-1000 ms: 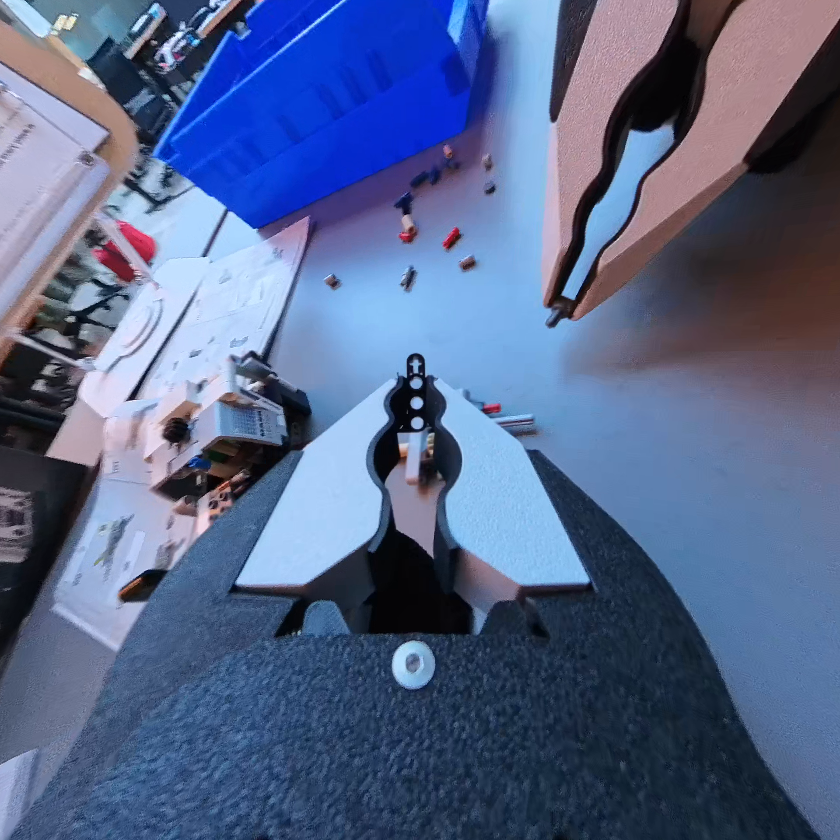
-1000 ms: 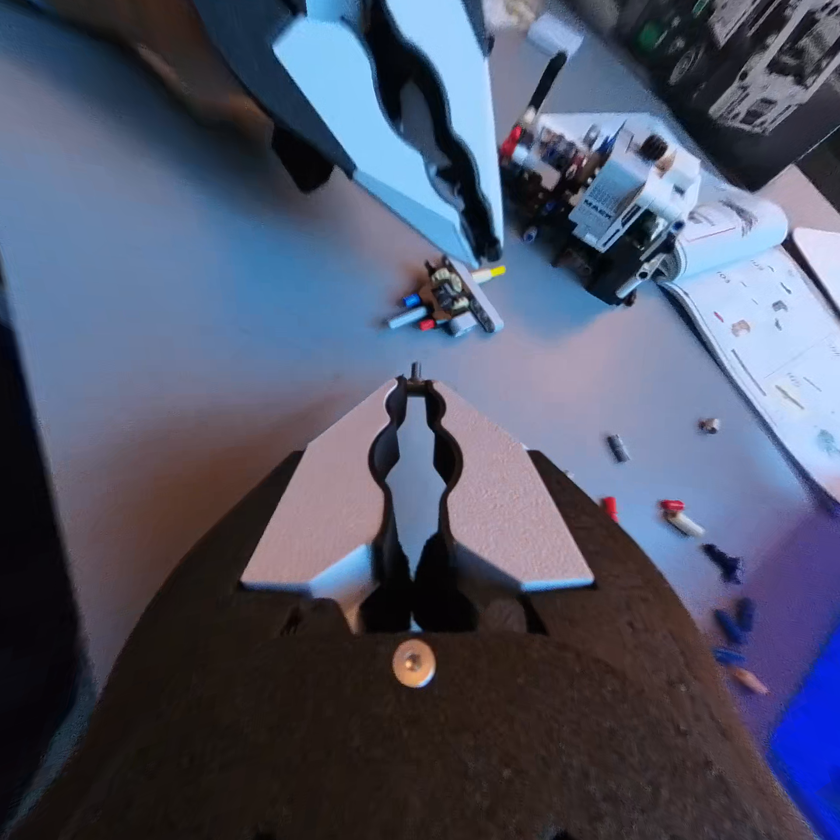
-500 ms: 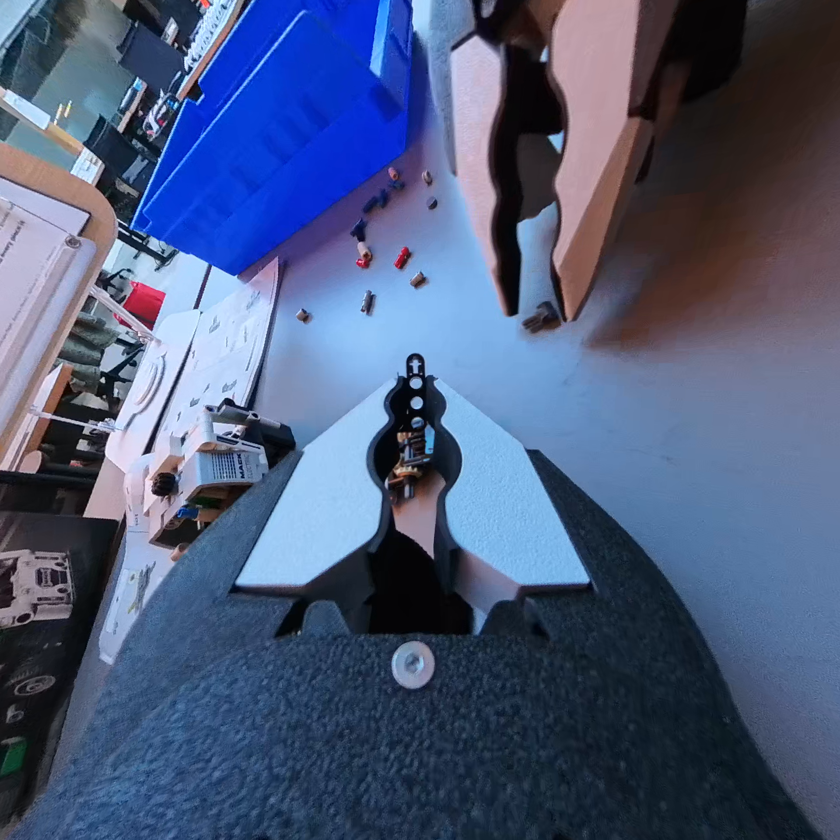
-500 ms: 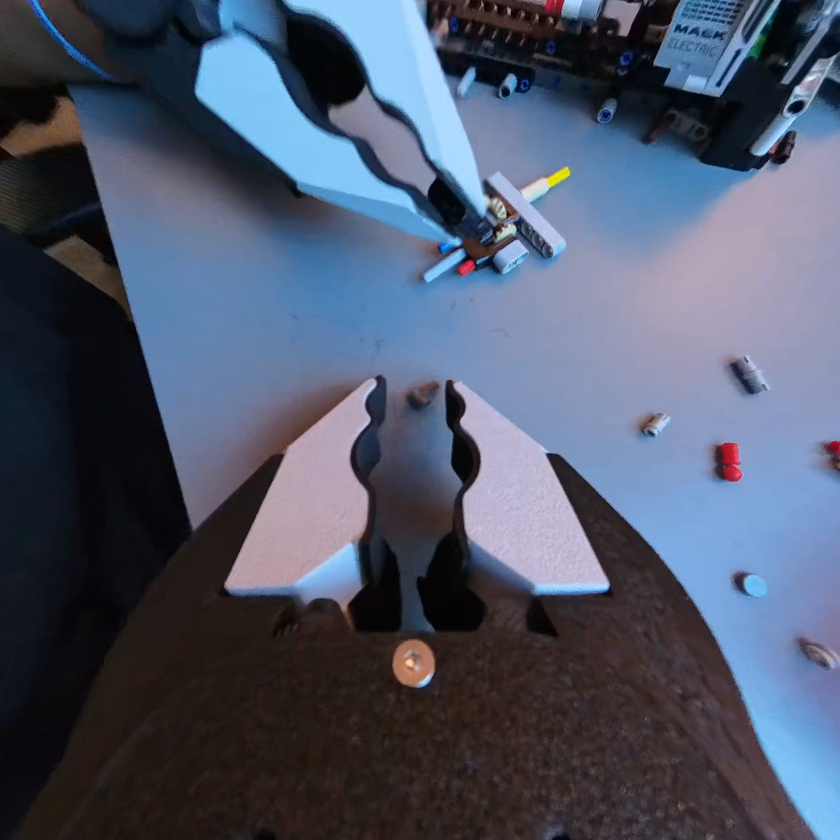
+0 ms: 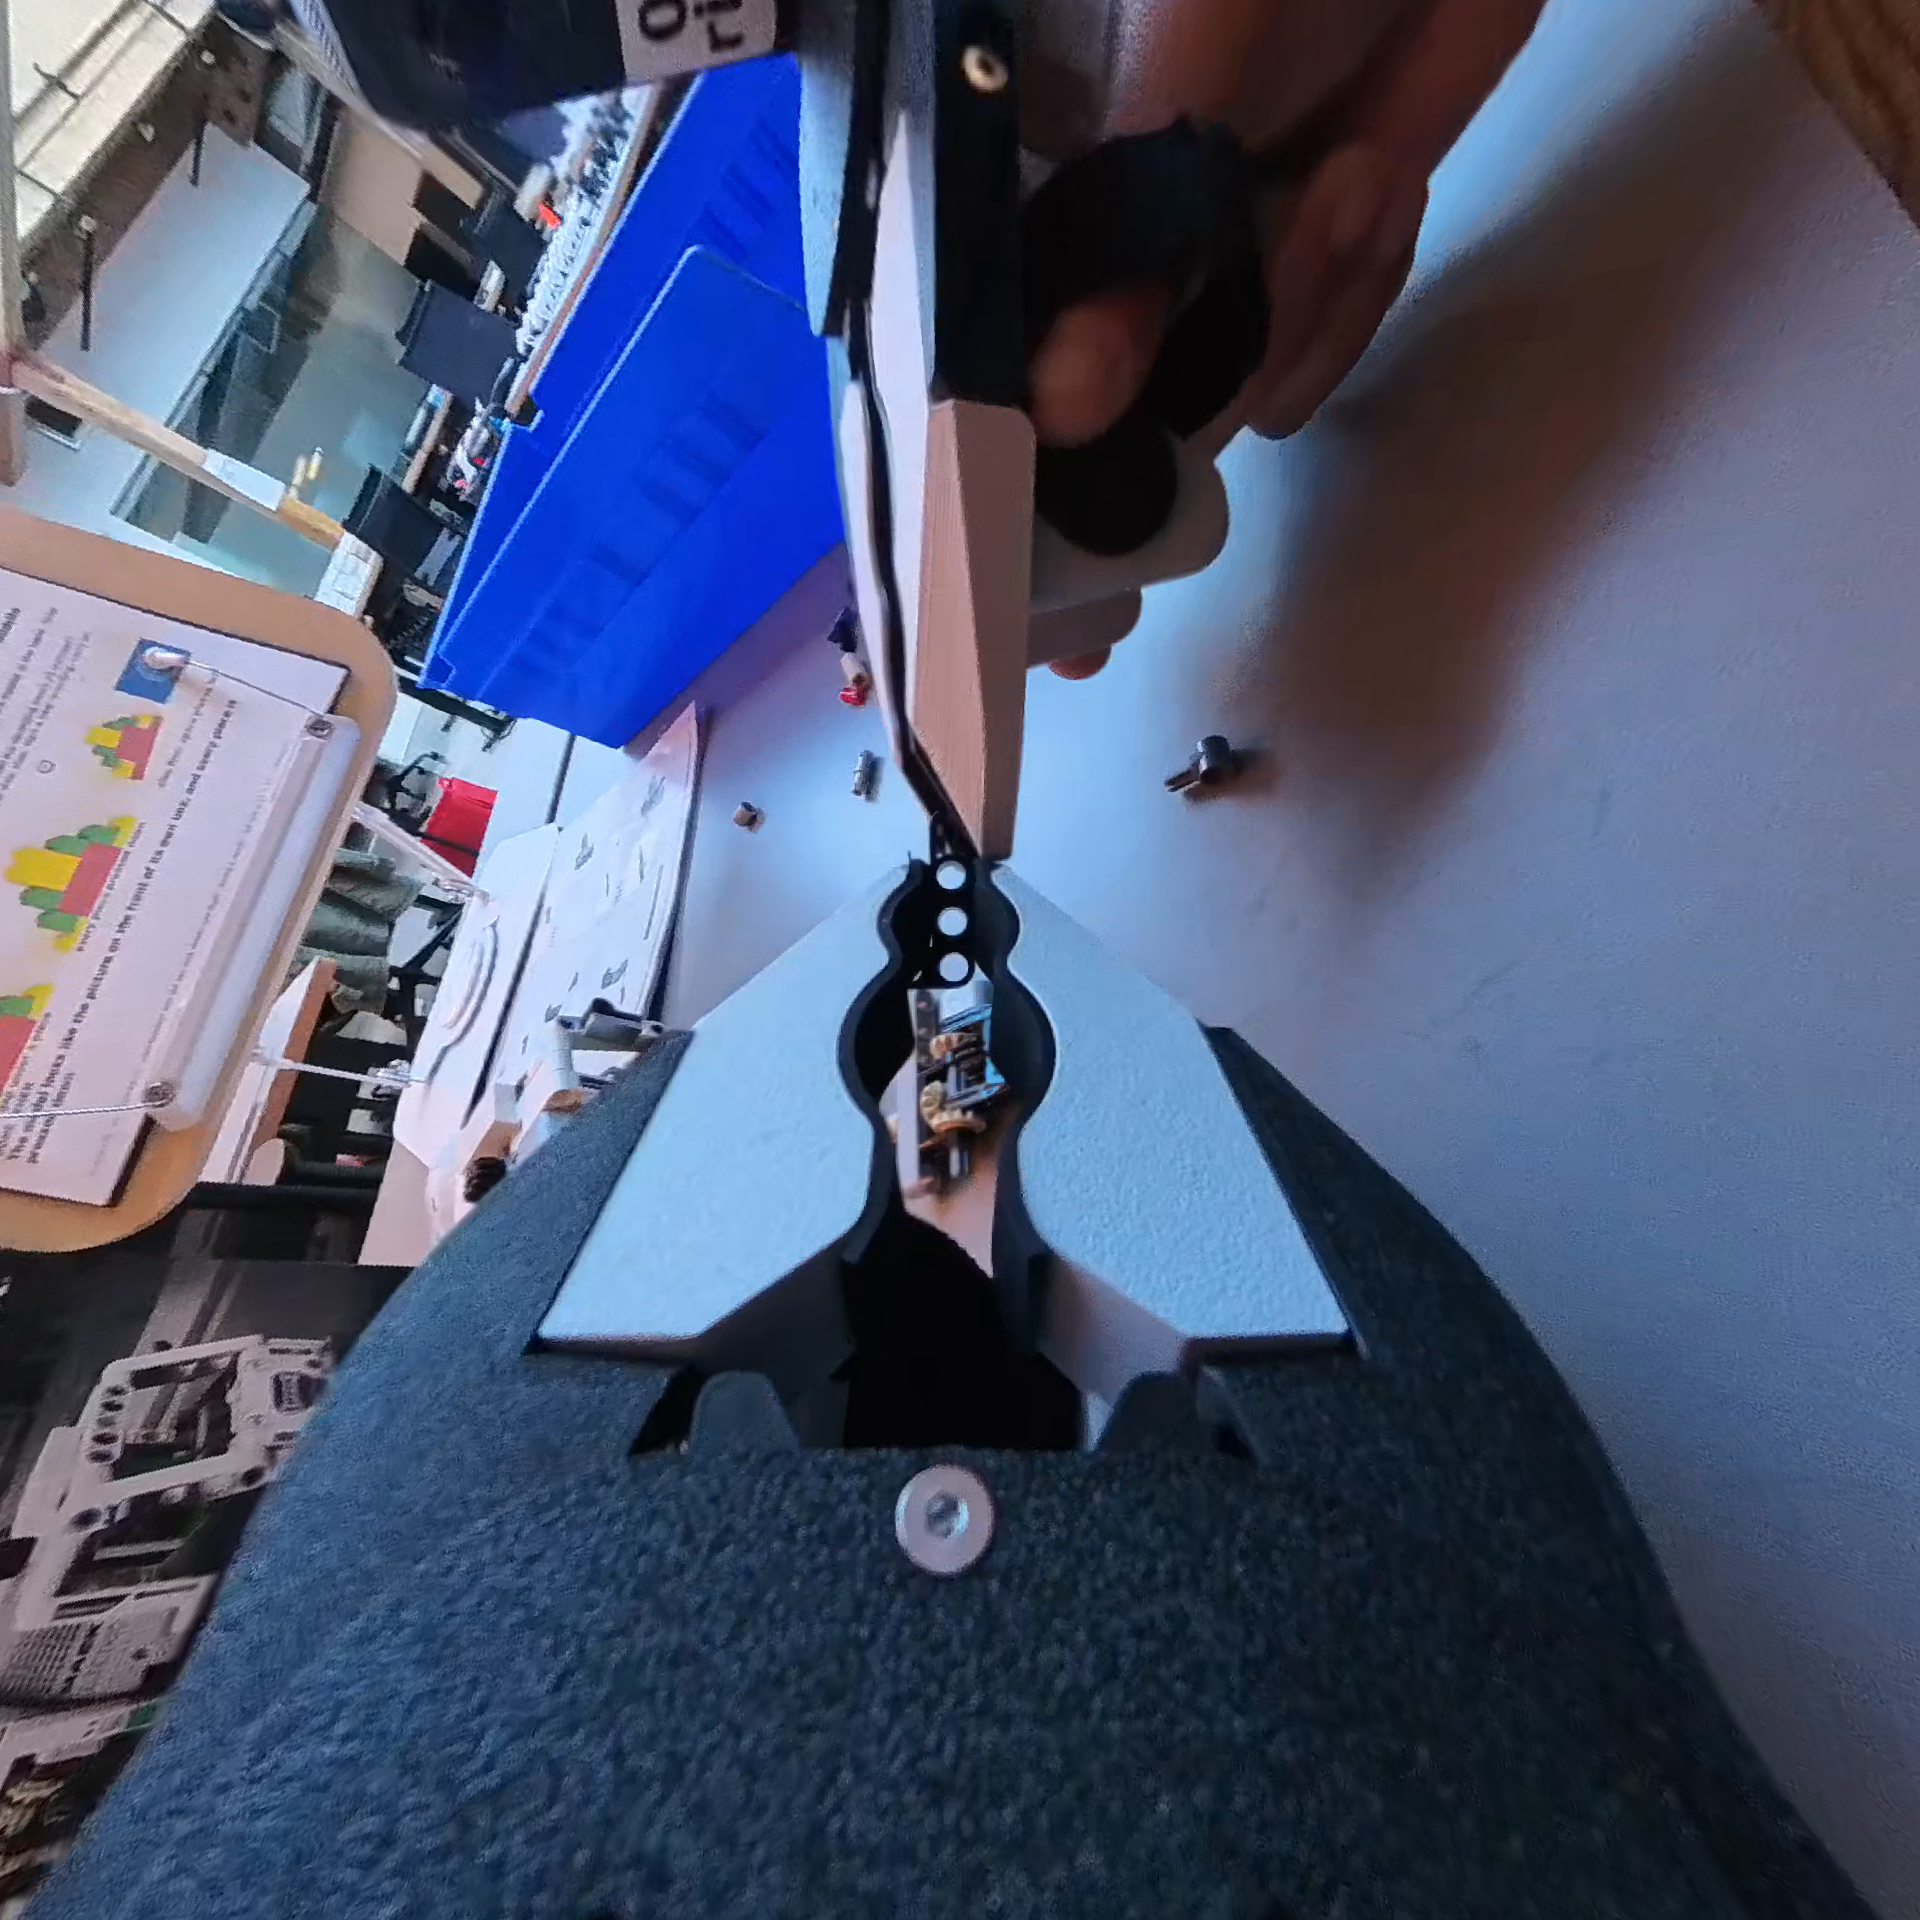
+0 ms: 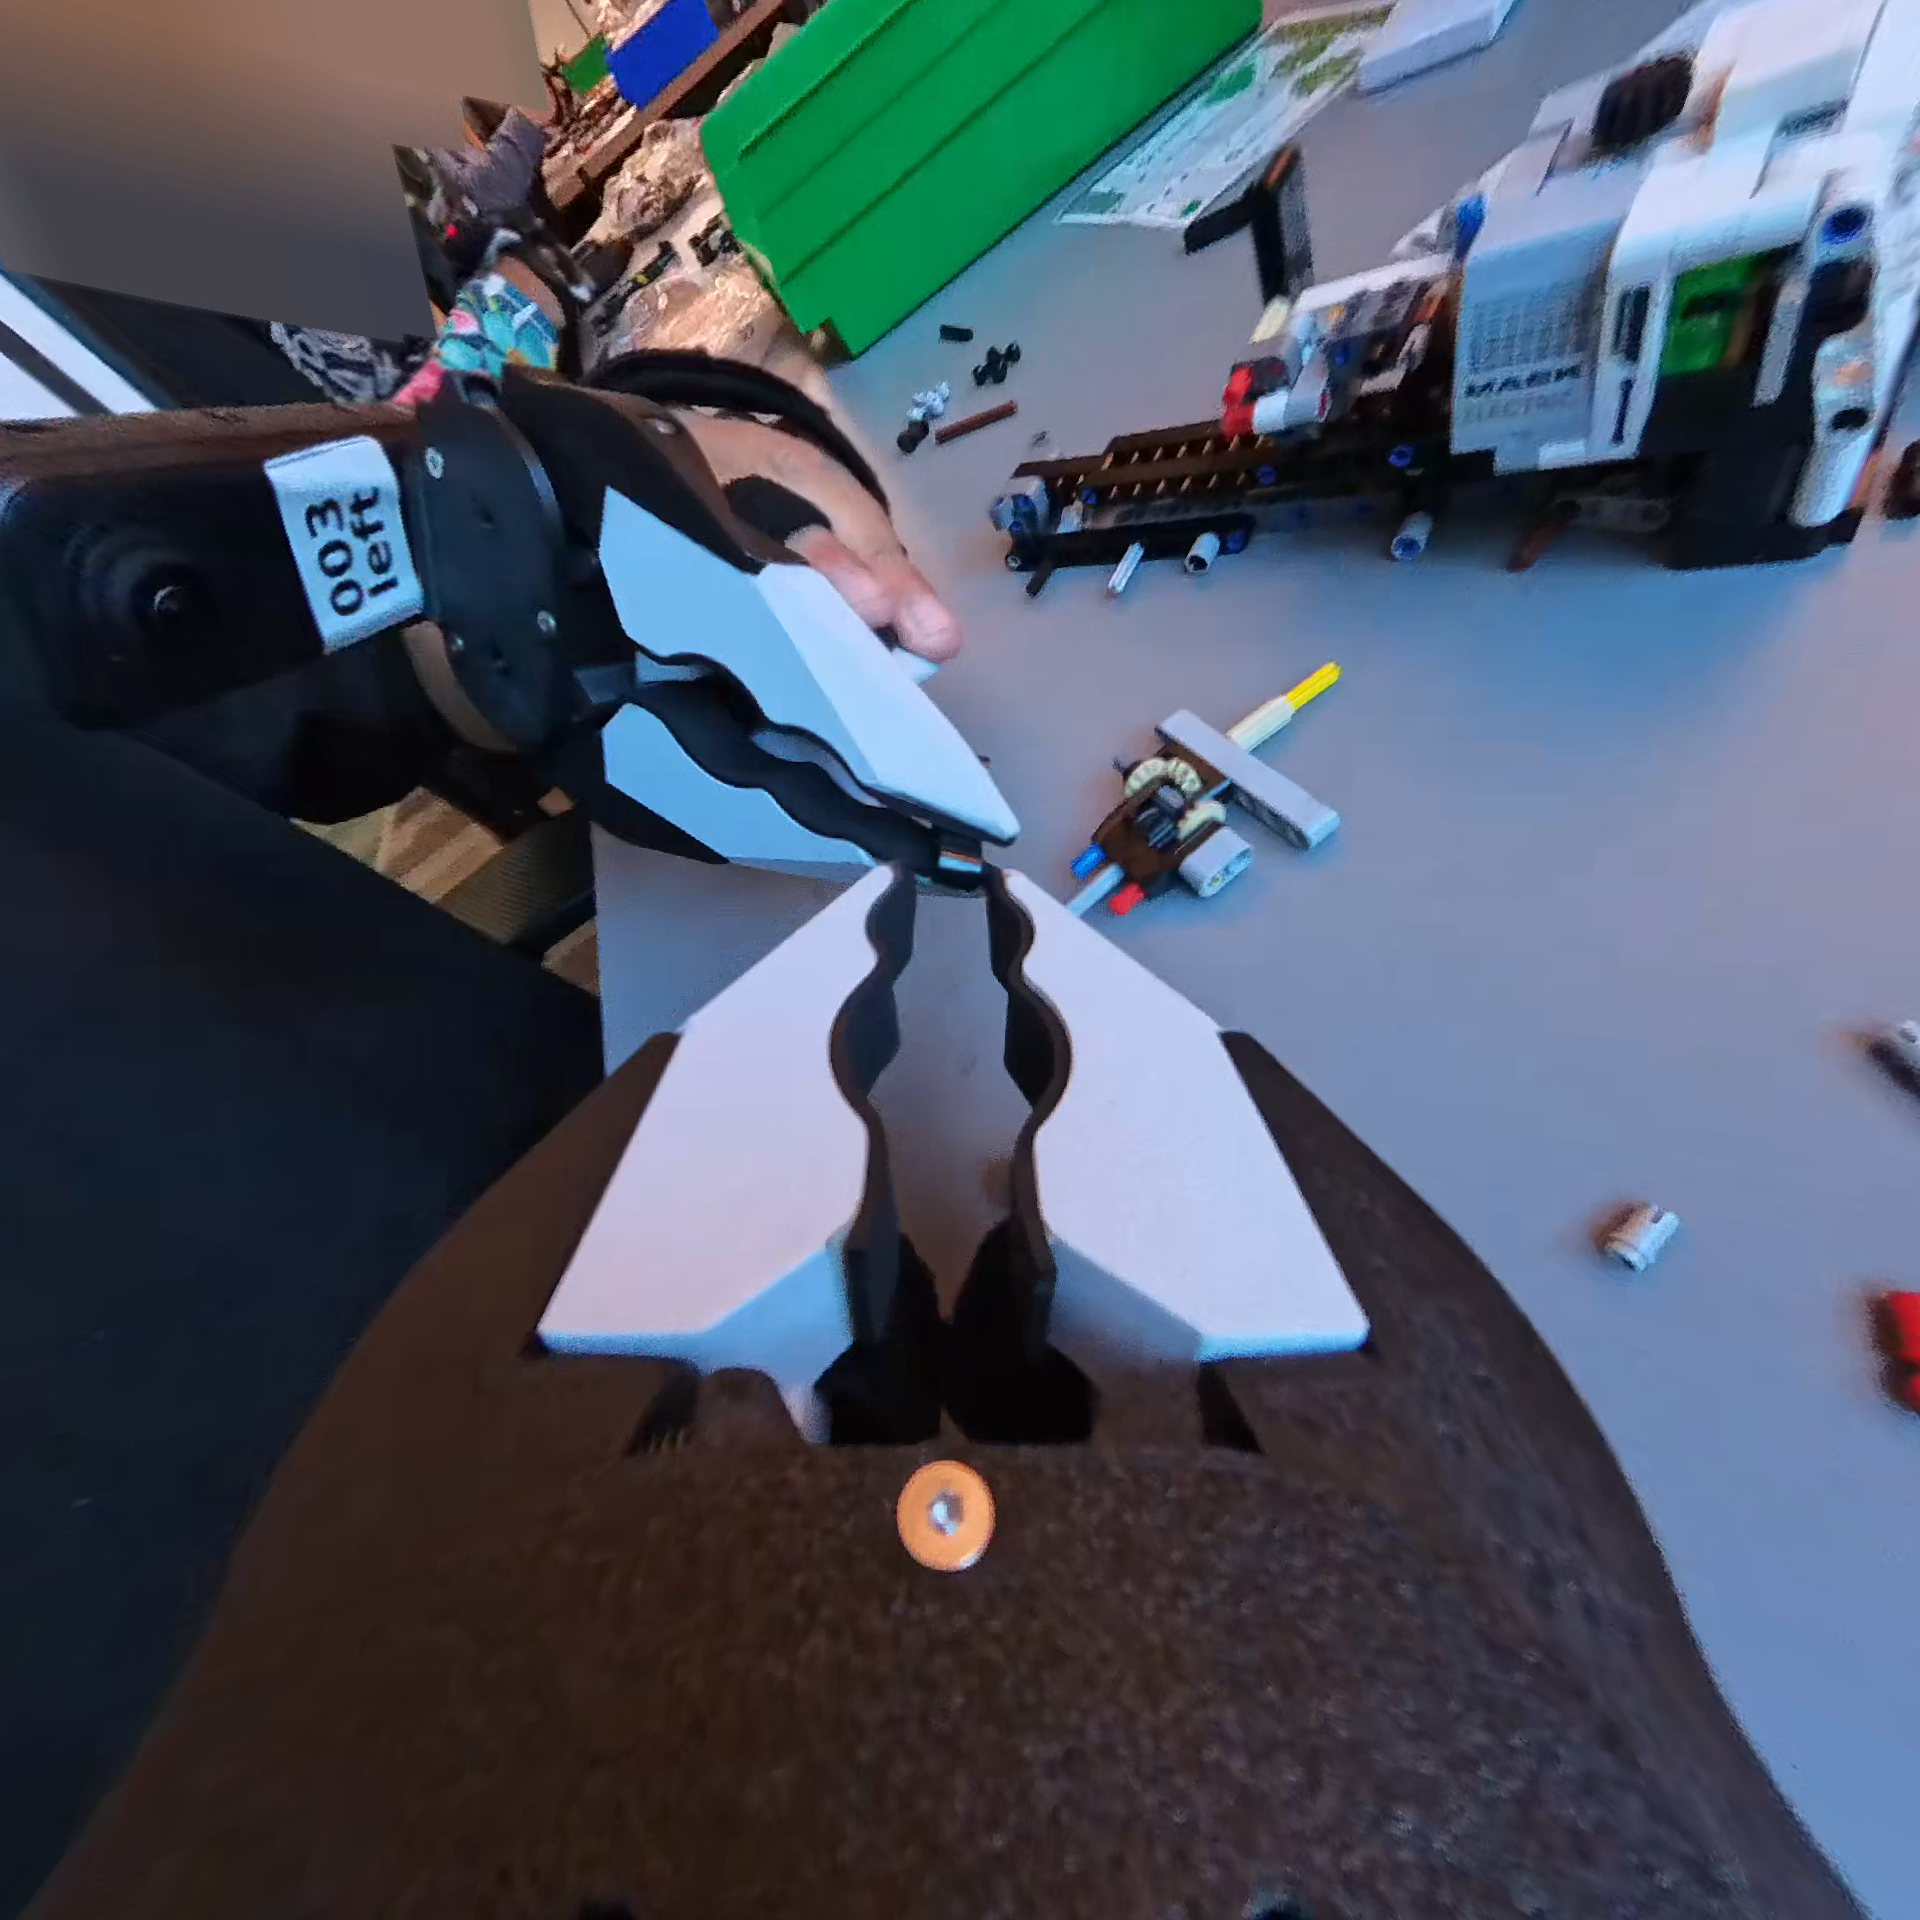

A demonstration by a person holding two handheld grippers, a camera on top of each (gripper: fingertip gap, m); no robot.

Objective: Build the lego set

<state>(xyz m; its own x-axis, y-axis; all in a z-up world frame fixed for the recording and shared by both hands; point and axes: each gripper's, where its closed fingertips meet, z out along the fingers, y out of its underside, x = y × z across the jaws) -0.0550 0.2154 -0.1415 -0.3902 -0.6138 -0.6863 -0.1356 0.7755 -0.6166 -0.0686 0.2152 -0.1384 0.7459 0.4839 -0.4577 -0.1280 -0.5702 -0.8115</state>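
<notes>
Left wrist view shows the left gripper (image 5: pixel 951 914) clamped on a thin black lego beam (image 5: pixel 950 923) with three round holes in a row; the beam stands upright between the fingertips, its top end poking just past them. Behind it, in the gap between the fingers, part of a small assembly with tan gears shows. The right gripper (image 5: pixel 951 831) comes down from above, its tips touching the beam's top end. A small dark pin (image 5: pixel 1205 762) lies on the grey table (image 5: pixel 1558 935), apart to the right.

Right wrist view shows the right gripper's jaws narrowly apart, their tips meeting the left gripper's tips at the beam; whether they grip it, I cannot tell. Beyond, on the table, lies a small gear assembly (image 6: pixel 1195 821) with a grey beam and yellow axle. A half-built white truck model (image 6: pixel 1558 312) stands toward the far right edge.
</notes>
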